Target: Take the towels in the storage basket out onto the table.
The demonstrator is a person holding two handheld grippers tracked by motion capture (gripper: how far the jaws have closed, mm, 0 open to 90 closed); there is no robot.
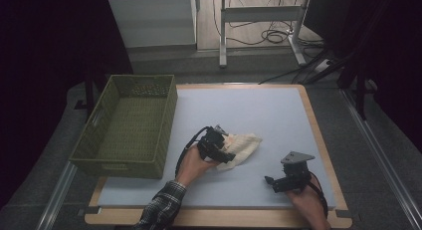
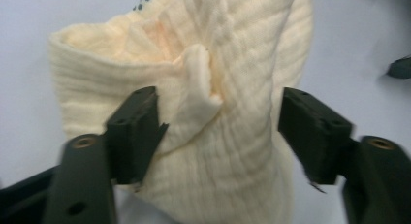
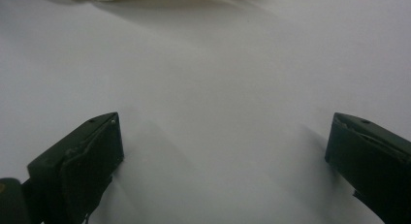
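Cream-coloured ribbed cloth [image 2: 203, 112], folded and crumpled, lies on the pale blue-grey worktop [image 1: 259, 115] just right of the worktop's middle, in the high view. The left claw [image 1: 222, 149] sits low over the cloth's near-left end, held by a hand [image 1: 191, 166] in a checked sleeve [image 1: 161, 207]. In the left gripper view its black jaws stand apart on either side of a raised fold of the cloth; the left jaw rests against the fabric while the right stands clear of it, so the claw is released rather than clamped. The right claw [image 3: 223, 151] hovers over bare worktop near the front right corner, well apart from the cloth, its jaws spread wide with nothing between them. An olive-green woven plastic basket [image 1: 130, 124] stands at the worktop's left edge, close to the cloth but not touching it.
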